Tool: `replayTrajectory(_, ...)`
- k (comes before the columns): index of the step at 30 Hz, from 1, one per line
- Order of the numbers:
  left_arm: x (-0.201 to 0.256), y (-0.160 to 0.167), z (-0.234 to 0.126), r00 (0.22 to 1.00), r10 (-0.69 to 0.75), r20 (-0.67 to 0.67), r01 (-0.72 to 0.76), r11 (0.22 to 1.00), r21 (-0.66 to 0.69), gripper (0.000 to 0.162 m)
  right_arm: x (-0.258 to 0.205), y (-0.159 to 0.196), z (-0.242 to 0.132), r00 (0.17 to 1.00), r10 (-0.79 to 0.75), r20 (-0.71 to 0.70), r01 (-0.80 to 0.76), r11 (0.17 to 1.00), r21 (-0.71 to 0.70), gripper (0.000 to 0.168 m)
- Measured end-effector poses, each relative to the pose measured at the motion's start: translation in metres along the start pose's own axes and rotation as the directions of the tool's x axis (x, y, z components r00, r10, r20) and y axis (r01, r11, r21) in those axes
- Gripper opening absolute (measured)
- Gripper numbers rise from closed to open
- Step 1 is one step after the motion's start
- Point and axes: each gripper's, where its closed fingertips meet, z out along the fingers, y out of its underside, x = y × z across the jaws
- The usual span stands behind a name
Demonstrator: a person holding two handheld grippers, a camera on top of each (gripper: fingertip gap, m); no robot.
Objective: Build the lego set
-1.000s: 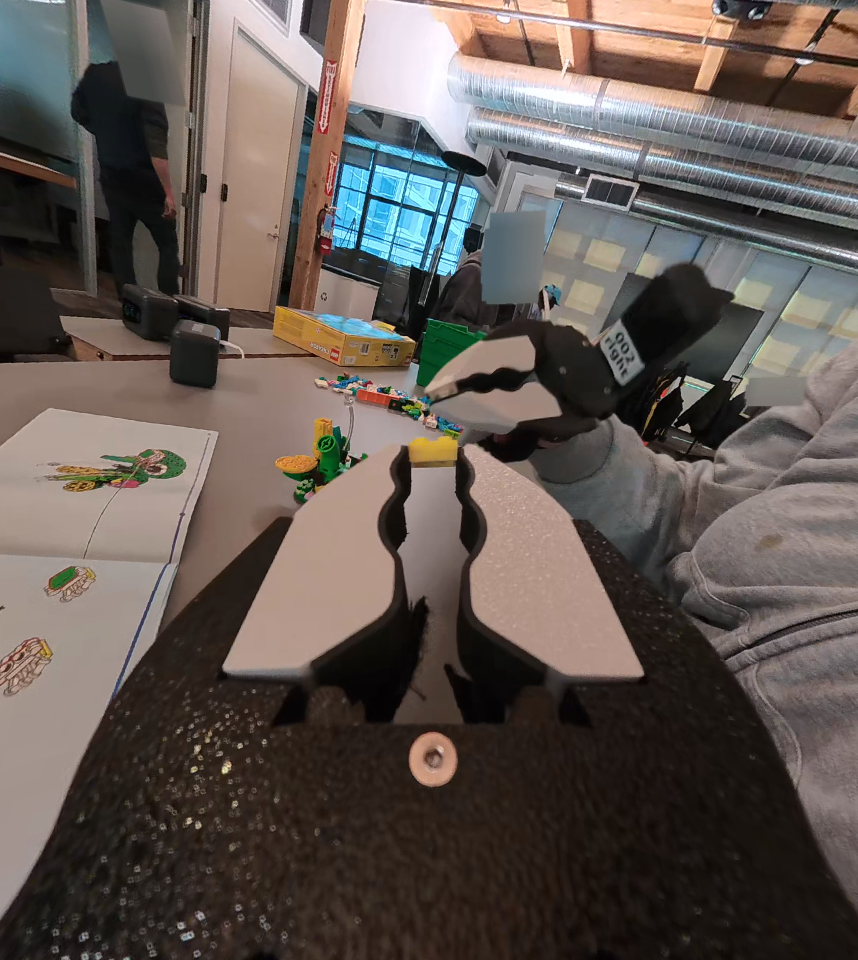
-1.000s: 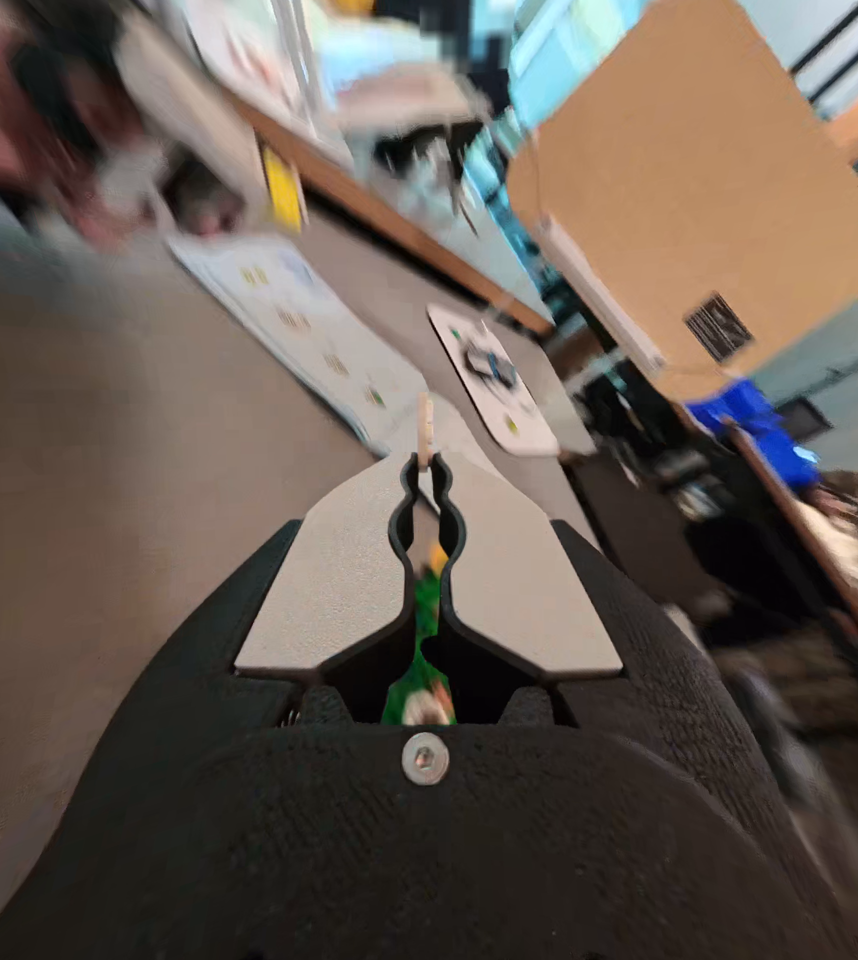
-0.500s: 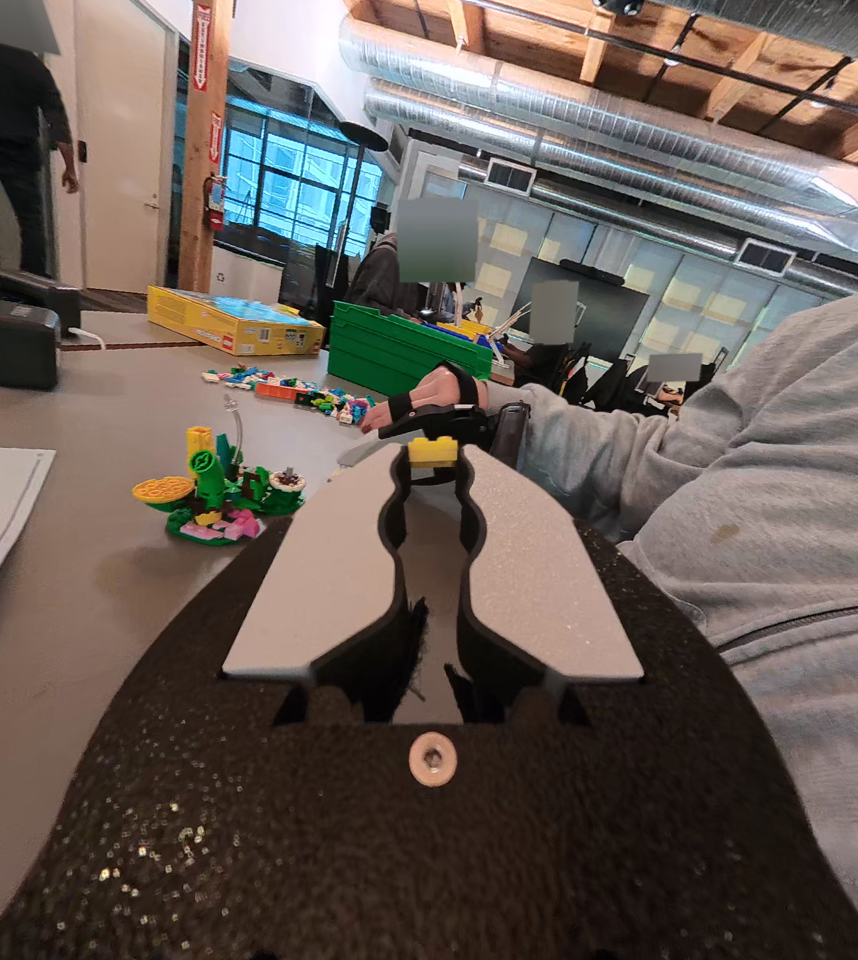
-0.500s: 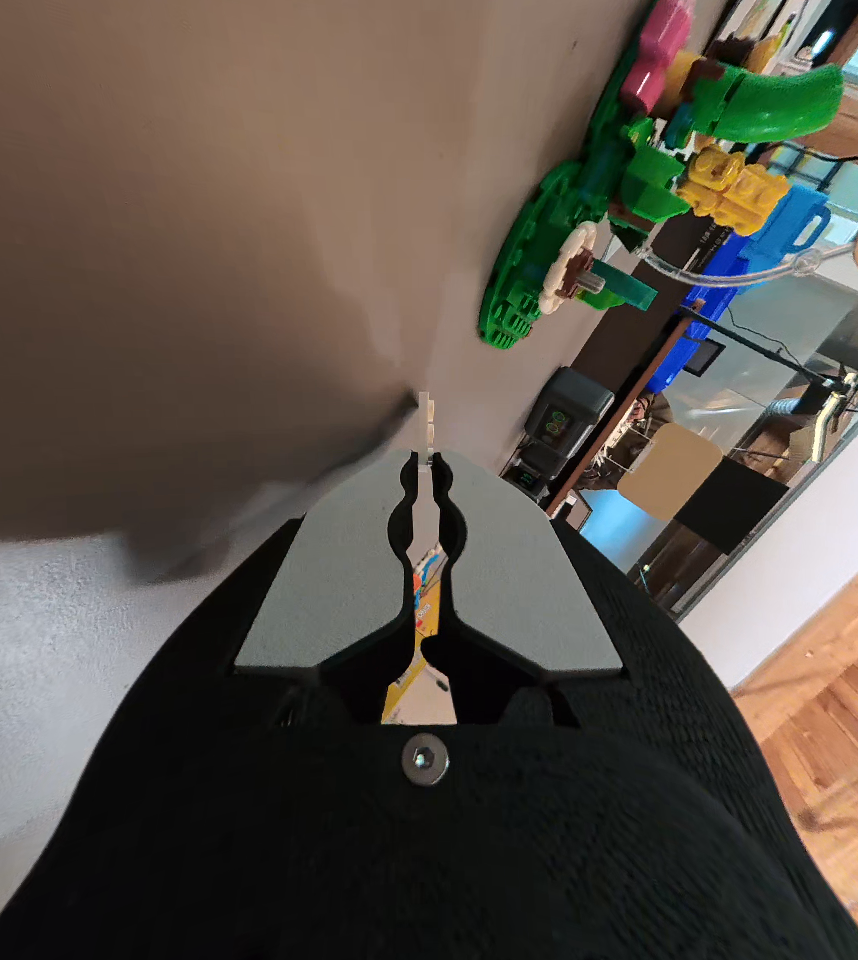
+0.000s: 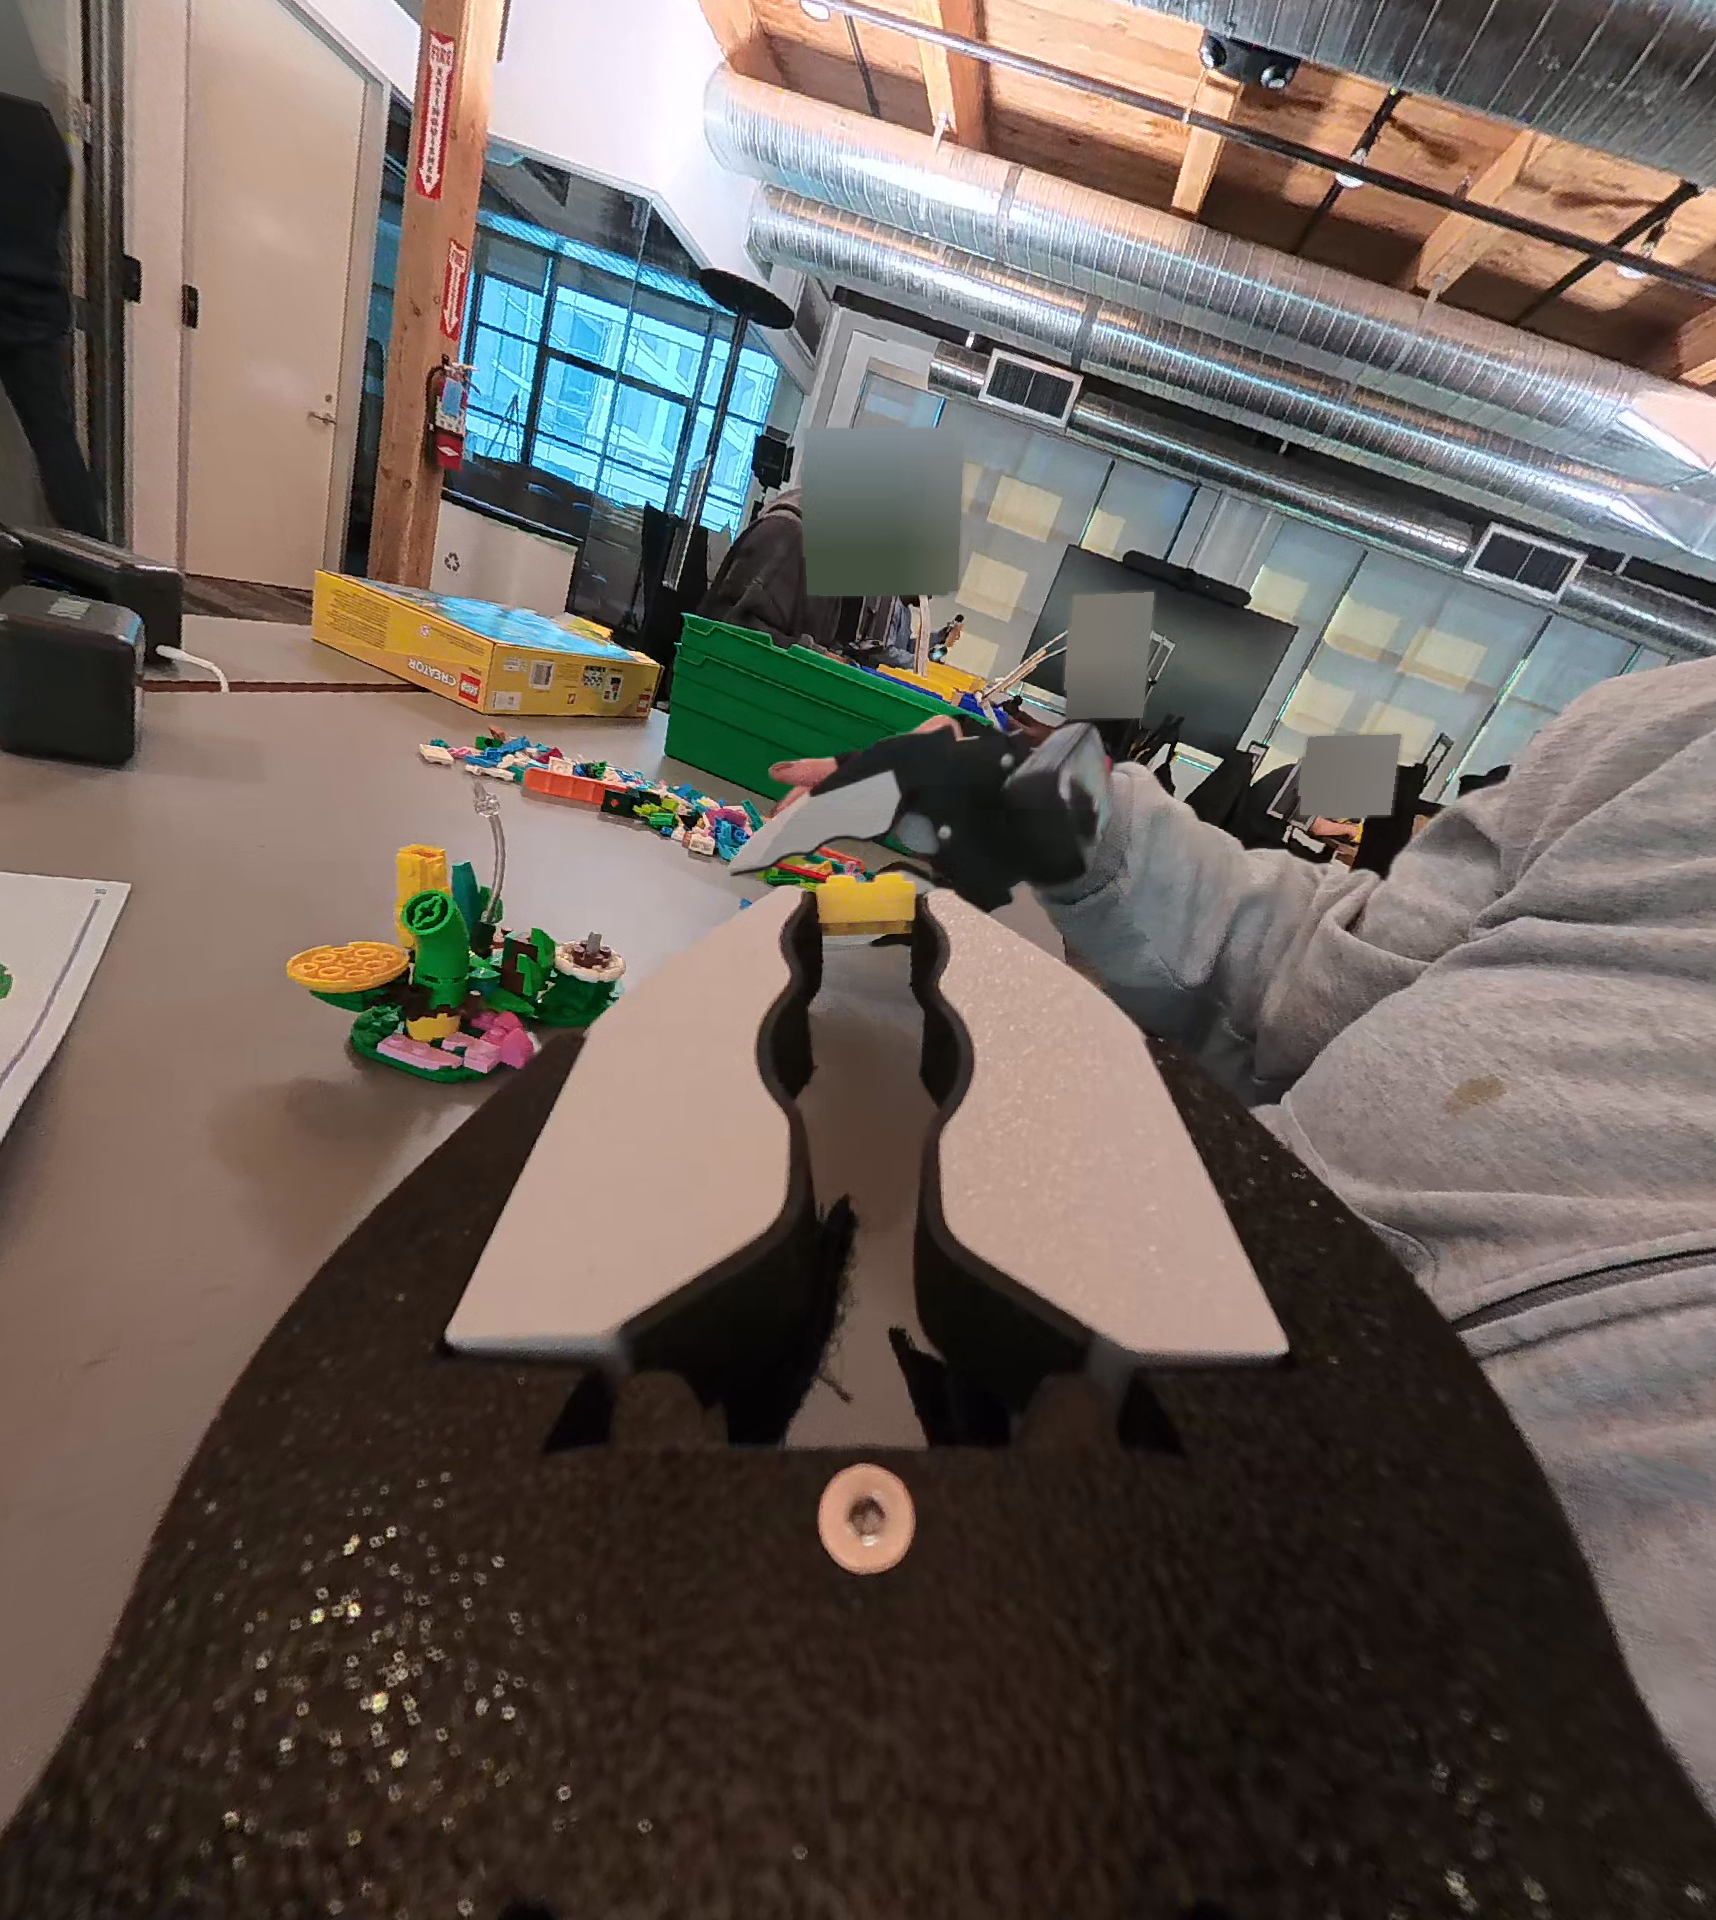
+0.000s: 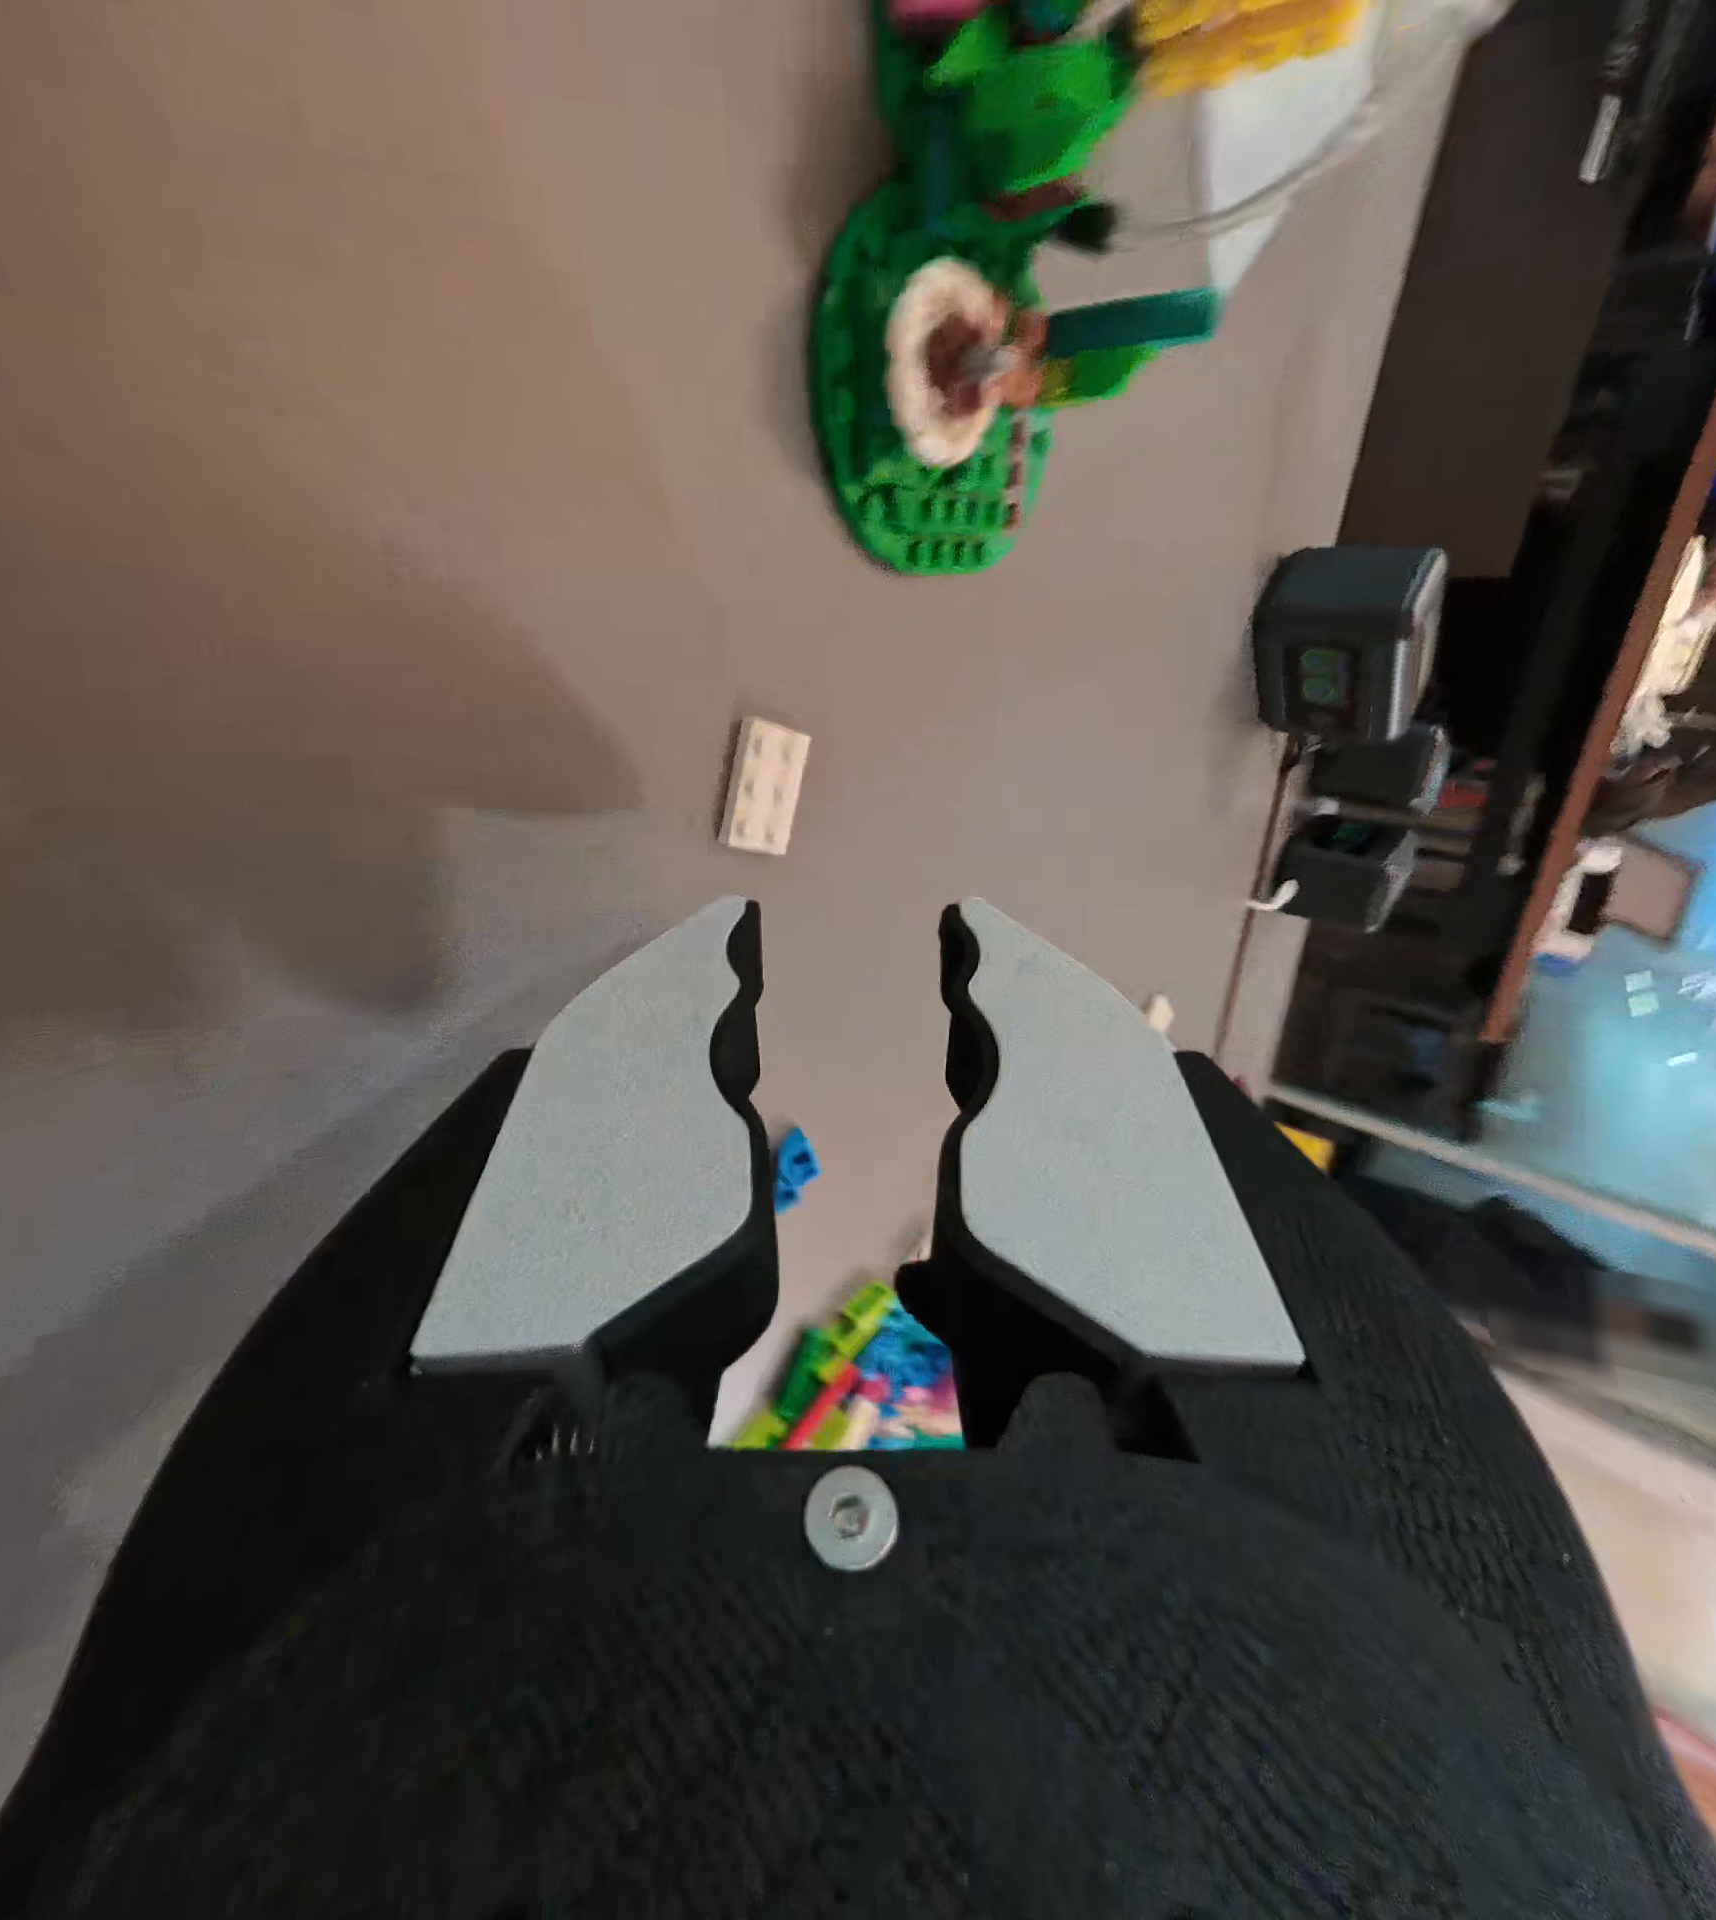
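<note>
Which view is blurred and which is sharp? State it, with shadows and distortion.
Left wrist view: sharp; the yellow brick in the left gripper and the green flower model are crisp, while the ceiling ducts bow with wide-angle distortion. Right wrist view: motion-smeared towards the edges, the model soft, the tan plate clearer; a broad shadow darkens the table.

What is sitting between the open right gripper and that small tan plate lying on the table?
Nothing visible. The right gripper is open, and only bare table separates its fingertips from the tan plate just ahead.
</note>
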Motion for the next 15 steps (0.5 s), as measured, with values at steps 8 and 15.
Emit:
replayTrajectory(8,0.001,-0.004,0.006,0.998,0.058,0.015,-0.059,0.997,0.057,0.016,0.054,-0.048,-0.034,0.702,0.711,-0.043,-0.571,0.598,0.562,0.021)
replayTrajectory(15,0.008,-0.013,0.022,0.997,0.083,0.0,-0.081,0.972,0.218,0.016,0.077,-0.036,-0.032,0.467,0.872,-0.144,-0.548,0.413,0.728,0.009)
